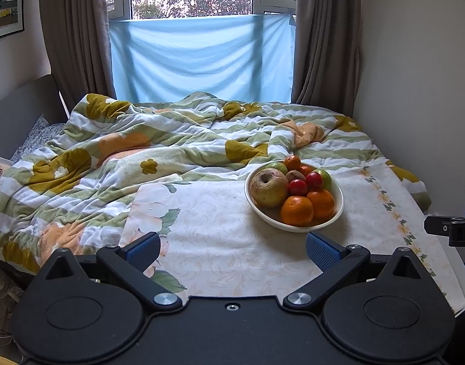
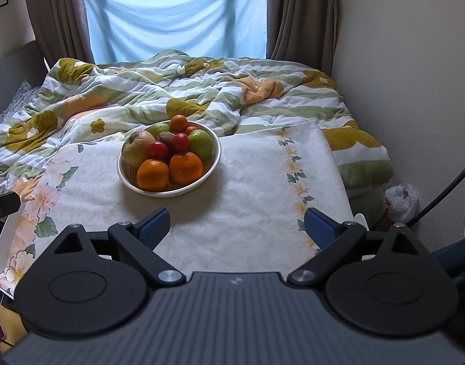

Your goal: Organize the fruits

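A white bowl (image 1: 338, 210) (image 2: 215, 158) full of fruit stands on a table with a floral cloth (image 1: 220, 237) (image 2: 256, 182). In it lie a large blemished apple (image 1: 268, 187) (image 2: 136, 149), two oranges at the front (image 1: 296, 210) (image 2: 152, 174), two small red fruits (image 1: 298, 186) (image 2: 157, 149), green apples (image 2: 200, 143), a brown kiwi (image 1: 295, 175) and a tangerine at the back (image 1: 292, 162) (image 2: 178, 122). My left gripper (image 1: 232, 248) is open, near the front of the table and left of the bowl. My right gripper (image 2: 237, 228) is open, in front of the bowl and to its right. Neither holds anything.
Behind the table lies a bed with a rumpled floral quilt (image 1: 141, 140) (image 2: 202, 91). A wall (image 2: 414, 60) closes the right side, with a plastic bag (image 2: 401, 197) on the floor beside it. Curtains and a blue sheet (image 1: 202, 57) hang at the window.
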